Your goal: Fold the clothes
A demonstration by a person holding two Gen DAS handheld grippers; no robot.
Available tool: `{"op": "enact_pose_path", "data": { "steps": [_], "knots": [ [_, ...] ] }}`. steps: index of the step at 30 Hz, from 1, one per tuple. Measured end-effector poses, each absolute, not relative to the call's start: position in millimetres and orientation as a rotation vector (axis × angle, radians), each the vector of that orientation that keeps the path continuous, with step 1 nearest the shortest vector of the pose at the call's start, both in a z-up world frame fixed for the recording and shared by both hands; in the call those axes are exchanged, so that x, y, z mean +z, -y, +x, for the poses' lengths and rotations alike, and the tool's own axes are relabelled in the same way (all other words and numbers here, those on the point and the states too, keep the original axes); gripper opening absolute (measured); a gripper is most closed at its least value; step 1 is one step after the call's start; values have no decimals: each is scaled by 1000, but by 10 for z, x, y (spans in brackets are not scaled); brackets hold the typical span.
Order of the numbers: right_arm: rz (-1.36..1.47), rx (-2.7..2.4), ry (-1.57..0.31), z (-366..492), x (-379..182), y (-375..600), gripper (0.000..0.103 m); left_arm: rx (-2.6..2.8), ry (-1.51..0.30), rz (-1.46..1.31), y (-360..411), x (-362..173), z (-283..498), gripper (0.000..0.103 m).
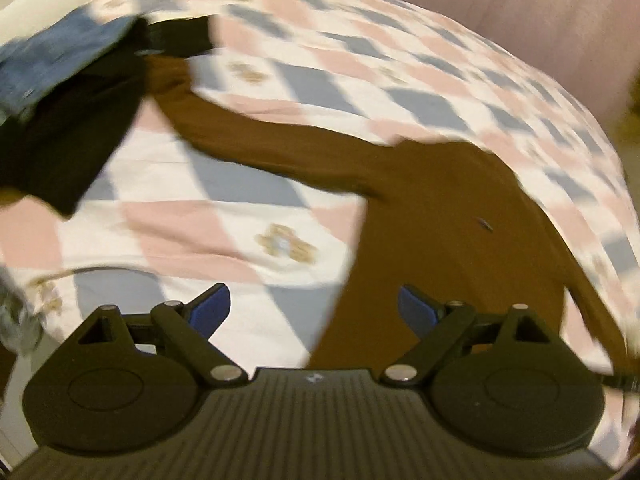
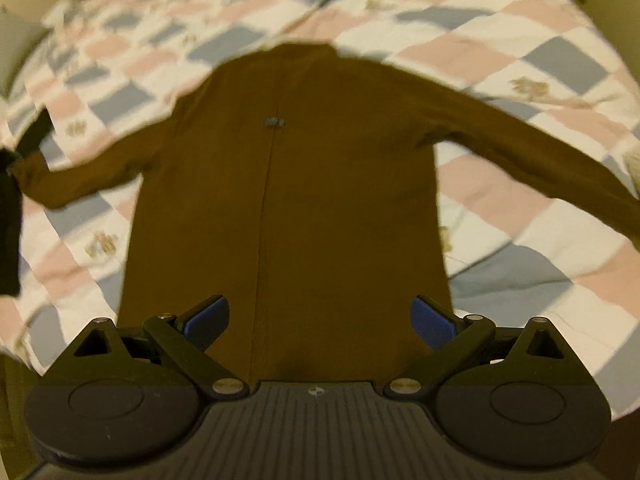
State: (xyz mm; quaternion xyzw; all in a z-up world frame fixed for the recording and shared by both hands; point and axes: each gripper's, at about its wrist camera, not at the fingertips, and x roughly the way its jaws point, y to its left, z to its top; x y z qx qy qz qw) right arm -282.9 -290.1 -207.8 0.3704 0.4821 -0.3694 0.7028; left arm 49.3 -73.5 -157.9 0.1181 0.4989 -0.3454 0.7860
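Brown long-sleeve top point(image 2: 288, 184) lies flat on the checked quilt point(image 2: 520, 52), collar toward 12 o'clock in the right wrist view, hem toward 6, both sleeves out to approx. 9 and 3 o'clock. No fold in it yet as far as both views show, so this reads as the very start for this garment: spread and smoothed, sleeves and body all left to do. Right gripper point(image 2: 320, 320) sits over the hem end, jaws wide apart, nothing between the blue pads point(image 2: 208, 320). Left gripper point(image 1: 314, 312) is likewise wide open and empty, hovering at the top's left edge w/ cloth under its right finger and bare quilt under the other. In the left wrist view the near sleeve runs up to approx. 10 o'clock, its cuff touching or tucked under a dark garment point(image 1: 68, 136); a blue denim piece point(image 1: 52, 60) lies just beyond at 10. Those look unfolded too, though blur makes that hard to tell. Likely next: bring the sleeves in across the body, then fold hem to collar.
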Motion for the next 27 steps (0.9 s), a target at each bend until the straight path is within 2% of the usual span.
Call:
{"op": "enact_pose_path", "data": {
  "steps": [7, 16, 19, 21, 23, 25, 26, 27],
  "knots": [
    [870, -752, -1185, -2115, -2597, 2820, 100, -579, -976, 211, 814, -2153, 1839, 71],
    [901, -752, -1284, -1291, -2998, 2855, 100, -495, -915, 167, 1242, -2870, 3354, 71],
    [898, -746, -1300, -1151, -3069, 2891, 100, -470, -922, 141, 1294, -3067, 3609, 71],
    [895, -741, -1311, -1064, -3114, 2913, 100, -468, -912, 108, 1313, -3149, 3708, 76],
    [894, -738, -1322, -1005, -3158, 2937, 100, -468, -885, 87, 1331, -3193, 3730, 76],
    [896, -740, -1329, -1005, -3189, 2965, 100, -449, -846, 117, 1362, -3214, 3683, 57],
    [897, -740, -1329, -1022, -3193, 2983, 100, -434, -820, 151, 1386, -3203, 3638, 32],
    [898, -740, -1326, -1049, -3190, 2999, 100, -422, -800, 179, 1405, -3176, 3595, 15]
  ]
}}
